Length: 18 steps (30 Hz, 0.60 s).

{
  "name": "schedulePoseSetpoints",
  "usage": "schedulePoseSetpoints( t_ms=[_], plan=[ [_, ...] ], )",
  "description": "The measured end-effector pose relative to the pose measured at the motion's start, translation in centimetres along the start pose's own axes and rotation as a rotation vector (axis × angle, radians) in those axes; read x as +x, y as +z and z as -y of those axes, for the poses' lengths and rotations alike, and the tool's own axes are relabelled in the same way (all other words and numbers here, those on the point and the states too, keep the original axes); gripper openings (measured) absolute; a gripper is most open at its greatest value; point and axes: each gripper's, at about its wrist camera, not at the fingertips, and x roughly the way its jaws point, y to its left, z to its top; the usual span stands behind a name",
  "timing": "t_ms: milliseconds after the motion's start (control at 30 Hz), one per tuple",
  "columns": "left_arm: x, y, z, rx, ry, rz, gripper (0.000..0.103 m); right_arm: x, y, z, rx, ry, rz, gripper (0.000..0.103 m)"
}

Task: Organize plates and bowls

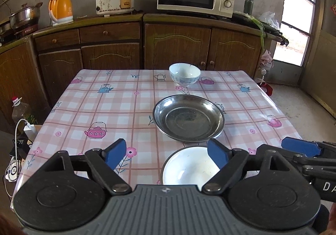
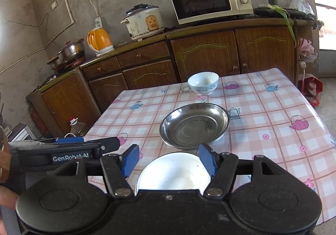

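Fingers of both the left gripper and the right gripper stand wide open, holding nothing. Just below them sits the round white plate, likely hard, smooth and breakable, so pinch its rim. Past the fingertips, the shiny round metal dish looks light and slippery.

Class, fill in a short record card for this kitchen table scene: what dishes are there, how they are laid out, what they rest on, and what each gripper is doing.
Dishes: small white ceramic bowl with blue flowers; round stainless steel plate; white enamel plate
Layout: a row, bowl farthest, white plate nearest; none stacked
Surface: pink checked tablecloth with teapot prints
Left gripper: open, holding nothing
Right gripper: open, holding nothing
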Motion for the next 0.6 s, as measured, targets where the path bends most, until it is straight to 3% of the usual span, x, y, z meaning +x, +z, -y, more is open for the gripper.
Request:
schedulePoseSetpoints(
  t_ms=[100, 600],
  plan=[
    [-0.2, 0.2, 0.0, 0.007, 0.005, 0.009, 0.088, -0.4, 0.2, -0.5, -0.016, 0.007, 0.011, 0.08],
    [2.4, 3.0, -0.8, 0.011, -0.001, 0.018, 0.089, 2.7, 3.6, 0.4, -0.036, -0.006, -0.008, 0.08]
  ],
)
